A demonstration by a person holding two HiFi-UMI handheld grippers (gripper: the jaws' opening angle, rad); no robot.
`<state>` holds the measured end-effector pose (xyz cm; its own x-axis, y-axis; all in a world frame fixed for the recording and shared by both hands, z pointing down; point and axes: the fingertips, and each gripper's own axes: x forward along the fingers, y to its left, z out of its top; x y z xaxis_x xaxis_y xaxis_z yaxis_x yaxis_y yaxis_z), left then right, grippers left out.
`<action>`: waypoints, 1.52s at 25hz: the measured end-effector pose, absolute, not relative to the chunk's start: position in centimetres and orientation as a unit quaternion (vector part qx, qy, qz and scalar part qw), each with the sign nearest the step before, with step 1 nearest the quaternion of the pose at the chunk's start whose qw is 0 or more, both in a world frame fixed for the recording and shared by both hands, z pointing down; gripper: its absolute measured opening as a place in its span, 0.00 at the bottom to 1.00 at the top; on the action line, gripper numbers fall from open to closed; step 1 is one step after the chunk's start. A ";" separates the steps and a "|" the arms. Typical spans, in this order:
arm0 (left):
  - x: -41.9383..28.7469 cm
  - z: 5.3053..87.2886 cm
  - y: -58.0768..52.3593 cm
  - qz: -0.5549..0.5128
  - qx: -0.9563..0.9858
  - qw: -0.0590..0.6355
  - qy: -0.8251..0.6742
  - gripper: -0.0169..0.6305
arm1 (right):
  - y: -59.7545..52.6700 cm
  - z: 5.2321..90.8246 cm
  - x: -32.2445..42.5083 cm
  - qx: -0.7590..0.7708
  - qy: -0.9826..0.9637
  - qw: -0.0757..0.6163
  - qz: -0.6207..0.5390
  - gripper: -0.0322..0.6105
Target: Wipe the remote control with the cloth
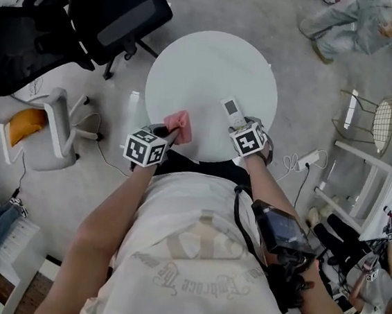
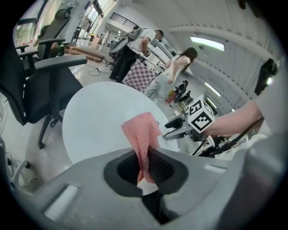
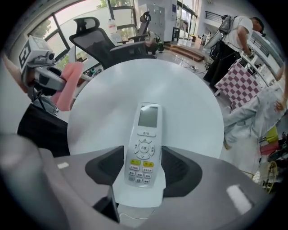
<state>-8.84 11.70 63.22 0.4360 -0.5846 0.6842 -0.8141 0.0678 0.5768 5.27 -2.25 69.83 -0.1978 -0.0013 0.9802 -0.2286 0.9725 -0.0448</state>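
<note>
A white remote control (image 1: 232,108) lies on the round white table (image 1: 213,64), near its front edge. My right gripper (image 1: 240,125) points steeply down over the remote's near end. In the right gripper view the remote (image 3: 144,148) lies flat between the jaws of the right gripper (image 3: 143,168), which stand wide, with a sliver of table showing on each side. My left gripper (image 1: 172,135) is shut on a pink cloth (image 1: 180,126) at the table's front left. In the left gripper view the cloth (image 2: 143,134) sticks up out of the pinched jaws.
A black office chair (image 1: 107,11) stands beyond the table at the left, and a white chair with an orange cushion (image 1: 39,126) sits left of me. A wire chair (image 1: 377,120) and a power strip (image 1: 307,159) are on the floor at the right. People stand in the background.
</note>
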 end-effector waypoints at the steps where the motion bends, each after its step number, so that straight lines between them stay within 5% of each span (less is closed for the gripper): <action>1: -9.0 63.2 12.1 0.106 0.669 0.516 -0.524 0.05 | -2.2 69.8 5.2 0.074 -0.765 0.634 0.087 0.47; 10: -10.4 62.7 13.7 0.065 0.648 0.511 -0.561 0.05 | -2.5 70.3 5.6 0.056 -0.748 0.658 0.064 0.43; 16: -11.6 62.1 14.5 0.040 0.648 0.509 -0.565 0.05 | -1.3 70.0 6.1 0.090 -0.764 0.616 0.169 0.42; 24: -11.7 61.2 12.6 0.010 0.675 0.507 -0.536 0.05 | -0.6 67.2 5.0 0.132 -0.801 0.462 0.358 0.41; 38: -3.4 51.4 5.8 -0.134 0.792 0.482 -0.351 0.05 | -1.5 50.0 1.2 -0.006 -0.857 0.034 0.515 0.41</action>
